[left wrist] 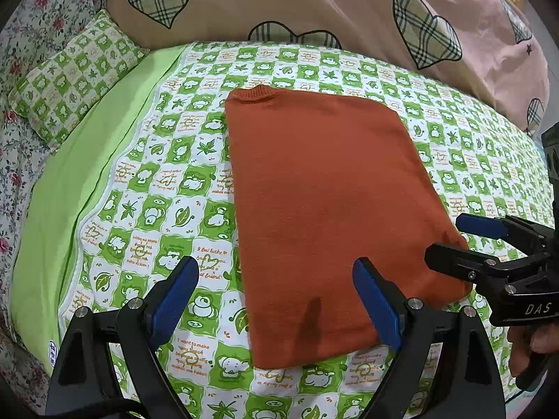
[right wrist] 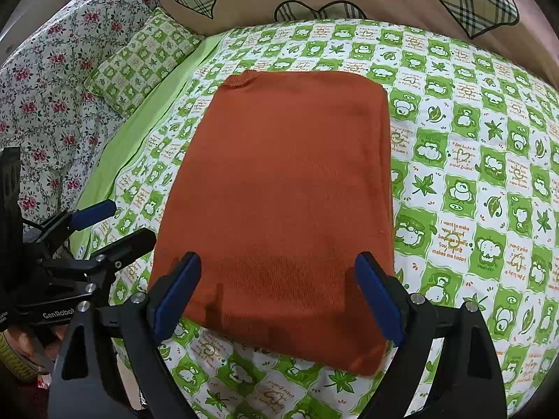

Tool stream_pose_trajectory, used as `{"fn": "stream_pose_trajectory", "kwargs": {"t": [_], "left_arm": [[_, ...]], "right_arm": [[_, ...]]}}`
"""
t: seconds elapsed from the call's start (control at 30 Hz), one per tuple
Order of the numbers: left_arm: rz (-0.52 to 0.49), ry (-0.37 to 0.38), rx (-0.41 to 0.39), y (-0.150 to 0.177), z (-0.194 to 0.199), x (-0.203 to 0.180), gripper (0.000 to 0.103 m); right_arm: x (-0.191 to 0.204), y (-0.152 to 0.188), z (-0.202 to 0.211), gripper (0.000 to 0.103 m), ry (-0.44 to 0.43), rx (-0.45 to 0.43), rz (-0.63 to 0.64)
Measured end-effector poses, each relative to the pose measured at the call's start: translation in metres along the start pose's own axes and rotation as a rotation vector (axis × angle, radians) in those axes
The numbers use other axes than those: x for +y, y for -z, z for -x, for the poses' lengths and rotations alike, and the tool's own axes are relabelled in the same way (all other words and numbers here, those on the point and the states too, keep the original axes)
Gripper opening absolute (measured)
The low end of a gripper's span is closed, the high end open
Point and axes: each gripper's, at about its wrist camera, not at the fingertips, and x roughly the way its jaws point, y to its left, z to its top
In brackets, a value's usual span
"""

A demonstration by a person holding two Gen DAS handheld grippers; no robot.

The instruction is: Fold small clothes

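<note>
Both claws (left wrist: 276, 300) (right wrist: 279, 296) gape above folded sweater (left wrist: 325, 209) beside pillow (left wrist: 73, 73).

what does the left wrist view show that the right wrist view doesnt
Only the left wrist view: the right hand-held gripper from the side, open at the sweater's near right corner, and a "DAS" mark.

Only the right wrist view: the left hand-held gripper from the side, open beside the sweater's near left edge, and a "GenRobot" label.

Both: the folded orange sweater on the green checked sheet, a matching pillow, and the heart-print quilt.
</note>
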Motion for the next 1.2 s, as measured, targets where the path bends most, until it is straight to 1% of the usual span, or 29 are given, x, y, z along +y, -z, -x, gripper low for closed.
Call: {"fn": "stream_pose_trajectory", "kwargs": {"t": [1.2], "left_arm": [[-0.006, 0.009, 0.001, -0.005, -0.0028, -0.0008, 0.09]], "right_arm": [[-0.0041, -0.0035, 0.0002, 0.09, -0.002, -0.01, -0.007]]}}
